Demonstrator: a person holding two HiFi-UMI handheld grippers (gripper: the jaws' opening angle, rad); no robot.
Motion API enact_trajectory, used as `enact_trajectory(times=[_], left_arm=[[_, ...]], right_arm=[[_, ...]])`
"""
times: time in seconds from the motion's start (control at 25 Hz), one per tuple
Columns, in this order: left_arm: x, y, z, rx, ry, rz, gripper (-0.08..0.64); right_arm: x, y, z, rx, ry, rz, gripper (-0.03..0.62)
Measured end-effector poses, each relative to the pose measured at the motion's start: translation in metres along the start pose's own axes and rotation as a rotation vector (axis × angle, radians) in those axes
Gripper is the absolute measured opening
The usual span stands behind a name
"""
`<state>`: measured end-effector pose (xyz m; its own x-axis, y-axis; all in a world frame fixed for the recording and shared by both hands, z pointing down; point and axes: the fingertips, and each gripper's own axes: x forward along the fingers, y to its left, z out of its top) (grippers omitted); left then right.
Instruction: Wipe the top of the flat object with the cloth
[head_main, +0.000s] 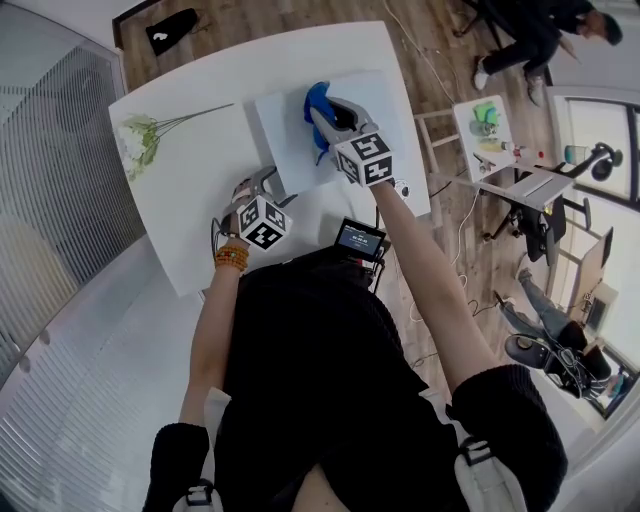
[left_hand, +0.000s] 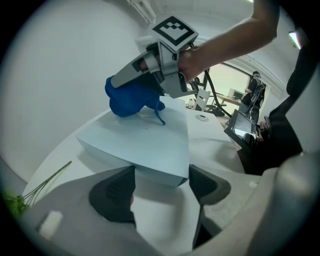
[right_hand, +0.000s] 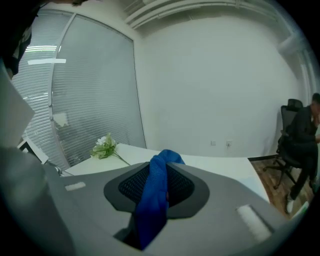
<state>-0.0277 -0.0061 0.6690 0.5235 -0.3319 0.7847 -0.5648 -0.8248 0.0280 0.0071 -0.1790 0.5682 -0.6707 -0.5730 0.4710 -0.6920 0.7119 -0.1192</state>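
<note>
A pale blue flat box (head_main: 300, 135) lies on the white table (head_main: 200, 200). In the left gripper view its near corner (left_hand: 170, 170) sits between the two open jaws of my left gripper (left_hand: 160, 187); whether they touch it I cannot tell. My right gripper (head_main: 322, 112) is shut on a blue cloth (head_main: 316, 108) and holds it over the box top. From the left gripper view the bunched cloth (left_hand: 130, 97) rests on the box's far part. The right gripper view shows the cloth (right_hand: 155, 200) pinched between the pads (right_hand: 182, 187).
A sprig of white flowers (head_main: 145, 135) lies at the table's left end. A small screen (head_main: 360, 239) sits at the near edge by my body. A side table with clutter (head_main: 495, 140) and a seated person (head_main: 540, 35) are to the right.
</note>
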Motion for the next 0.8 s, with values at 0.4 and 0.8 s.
enact_trajectory(times=[0.4, 0.8], left_arm=[[0.0, 0.003, 0.004, -0.009, -0.014, 0.006, 0.345], [-0.003, 0.004, 0.007, -0.005, -0.014, 0.018, 0.345]], right_arm=[[-0.008, 0.018, -0.001, -0.11, 0.004, -0.005, 0.104], [0.066, -0.007, -0.042, -0.166, 0.244, -0.079, 0.11]])
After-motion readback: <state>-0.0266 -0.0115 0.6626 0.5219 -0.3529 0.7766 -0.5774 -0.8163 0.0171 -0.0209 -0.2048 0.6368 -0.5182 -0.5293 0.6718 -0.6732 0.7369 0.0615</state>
